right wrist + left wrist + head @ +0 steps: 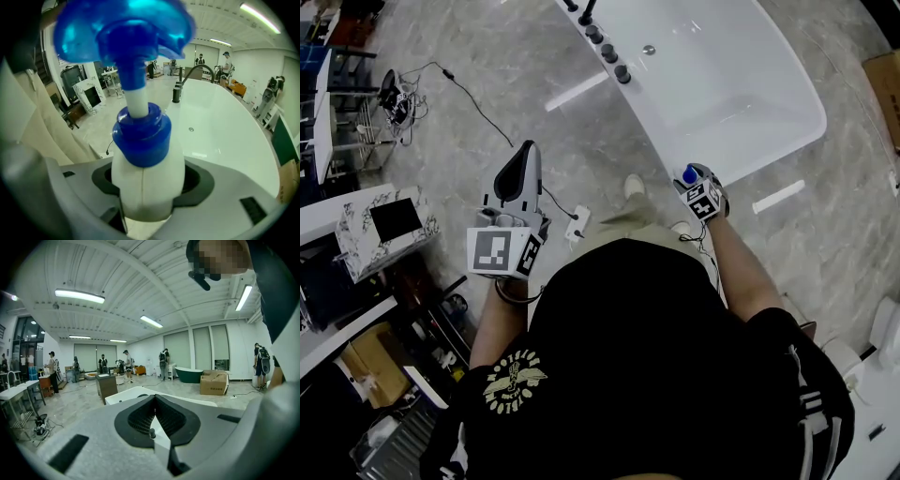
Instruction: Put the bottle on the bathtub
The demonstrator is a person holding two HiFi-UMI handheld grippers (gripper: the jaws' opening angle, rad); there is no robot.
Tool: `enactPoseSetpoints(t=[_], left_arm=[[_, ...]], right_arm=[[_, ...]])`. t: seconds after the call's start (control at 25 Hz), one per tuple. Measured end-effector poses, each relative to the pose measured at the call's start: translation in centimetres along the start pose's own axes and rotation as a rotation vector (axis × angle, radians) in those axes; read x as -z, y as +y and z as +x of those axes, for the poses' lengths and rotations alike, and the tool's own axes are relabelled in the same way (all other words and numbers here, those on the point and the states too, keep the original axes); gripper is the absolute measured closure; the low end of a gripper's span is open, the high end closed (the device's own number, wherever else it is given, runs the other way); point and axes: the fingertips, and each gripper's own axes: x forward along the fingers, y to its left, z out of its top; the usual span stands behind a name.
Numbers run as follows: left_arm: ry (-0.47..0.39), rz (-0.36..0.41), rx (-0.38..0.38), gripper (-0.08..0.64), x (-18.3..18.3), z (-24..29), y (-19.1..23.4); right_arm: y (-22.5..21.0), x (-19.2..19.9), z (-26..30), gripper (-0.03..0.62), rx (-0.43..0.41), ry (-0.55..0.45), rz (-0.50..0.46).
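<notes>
Right gripper (701, 195) hugs the white plastic bottle with the blue pump (146, 183) — white bathtub (752, 157) just ahead, bottle not set down yet; left gripper (154, 420) pinched together, empty.

Grey marbled floor (534, 66) all round, glossy, throwing back strips of light. The white bathtub (759, 155) stands on it at upper right, with dark taps (607, 52) lined along its rim. A black cable (478, 98) snakes across the floor on the left. A white power strip (577, 223) lies near a shoe (634, 186), and a cardboard box (886, 89) sits at the right edge.
</notes>
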Motion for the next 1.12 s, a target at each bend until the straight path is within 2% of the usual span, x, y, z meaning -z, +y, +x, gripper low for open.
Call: enactPoseSetpoints(t=[0.16, 0.32, 0.6, 0.84, 1.0, 1.04, 1.08, 1.12], left_arm=[[0.002, 0.006, 0.006, 0.551, 0.2, -0.1, -0.4], [-0.005, -0.002, 0.003, 0.552, 0.3, -0.6, -0.3], [-0.049, -0.019, 0.023, 0.551, -0.7, -1.0, -1.6], [-0.106, -0.04, 0.058, 0.552, -2.0, -0.6, -3.5], [-0.132, -0.059, 0.082, 0.552, -2.3, -0.6, -5.0], [-0.137, -0.063, 0.086, 0.552, -2.4, -0.7, -5.5], [-0.142, -0.068, 0.089, 0.551, -2.4, -0.8, -6.1], [-0.147, -0.072, 0.091, 0.552, -2.5, -0.9, -6.6]], right_arm=[[0.2, 1.1, 0.4, 0.325, -0.012, 0.016, -0.012], [0.4, 0.9, -0.3, 0.324, -0.018, -0.011, -0.013], [0.4, 0.6, -2.9, 0.322, -0.019, -0.024, -0.025], [0.1, -0.6, -8.3, 0.321, -0.003, -0.134, -0.032], [0.3, -1.8, -13.5, 0.326, 0.02, -0.226, 0.031], [0.1, -2.2, -15.1, 0.396, 0.041, -0.256, 0.053], [-0.2, -2.6, -16.8, 0.564, 0.073, -0.288, 0.074], [-0.6, -3.0, -18.4, 0.581, 0.099, -0.321, 0.097]])
